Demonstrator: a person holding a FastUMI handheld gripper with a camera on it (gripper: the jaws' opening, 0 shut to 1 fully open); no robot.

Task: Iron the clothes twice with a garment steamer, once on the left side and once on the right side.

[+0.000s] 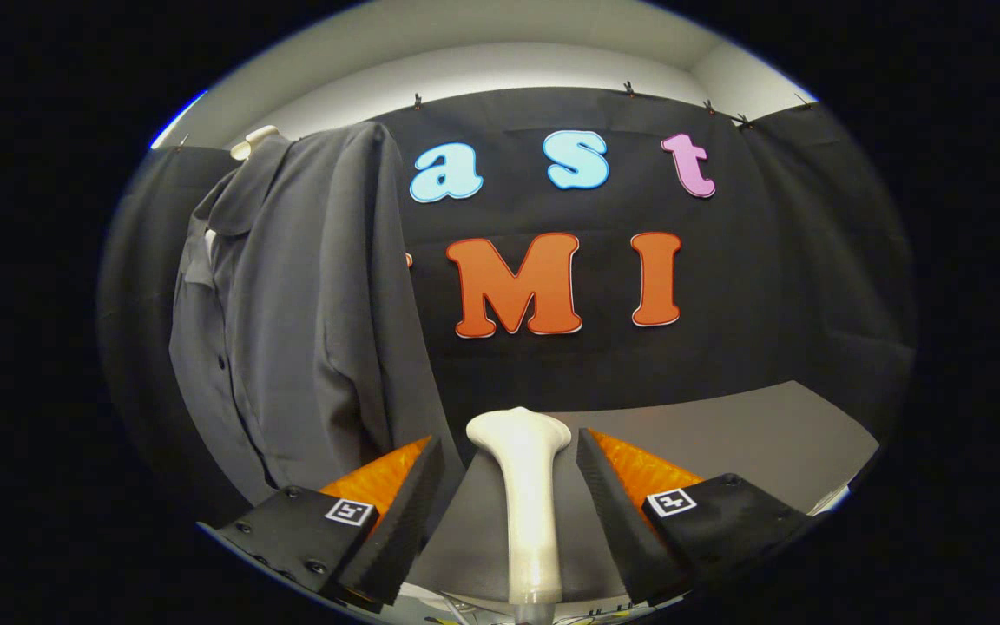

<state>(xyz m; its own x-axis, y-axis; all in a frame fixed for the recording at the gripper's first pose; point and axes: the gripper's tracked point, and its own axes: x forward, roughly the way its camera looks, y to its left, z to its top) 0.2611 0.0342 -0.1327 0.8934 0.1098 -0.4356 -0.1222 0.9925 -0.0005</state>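
A white garment steamer (528, 512) stands upright between my fingers, its wide head at the level of their tips. My gripper (509, 441) is open, with a gap between the steamer and each finger. A dark grey button-up shirt (309, 304) hangs on a white hanger (253, 139) beyond and to the left of the fingers, its front turned towards me and one sleeve hanging down just beyond the left finger (404, 512).
The steamer stands on a grey table (752, 443) that stretches ahead and to the right of the fingers. Black cloth walls close the booth behind the shirt and the table.
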